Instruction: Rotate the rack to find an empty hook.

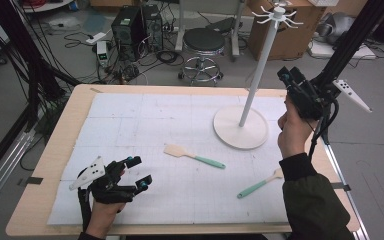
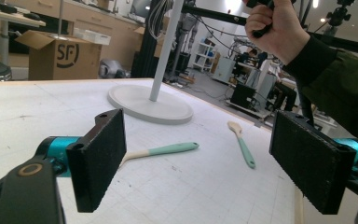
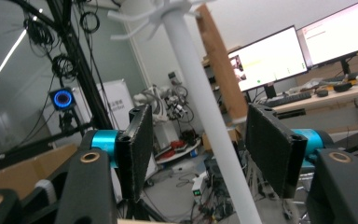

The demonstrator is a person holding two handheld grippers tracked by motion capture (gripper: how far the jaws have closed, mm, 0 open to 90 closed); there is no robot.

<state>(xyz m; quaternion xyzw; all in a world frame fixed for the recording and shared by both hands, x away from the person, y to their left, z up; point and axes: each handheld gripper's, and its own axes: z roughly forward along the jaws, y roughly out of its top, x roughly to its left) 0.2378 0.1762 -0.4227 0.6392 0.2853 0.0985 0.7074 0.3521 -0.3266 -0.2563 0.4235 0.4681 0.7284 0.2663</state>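
A white hook stand rises from a round base at the table's far right. My right gripper is held up in the air just right of the pole, jaws apart with nothing between the pads. In the right gripper view the pole runs up beyond the open right gripper. Two wooden spatulas with teal handles lie flat: one mid-table, one near the front right. My left gripper rests open at the front left, facing both spatulas.
A white gridded mat covers most of the wooden table. Beyond the far edge stand a stool, computer boxes and cardboard boxes. A black frame post slants up at the right.
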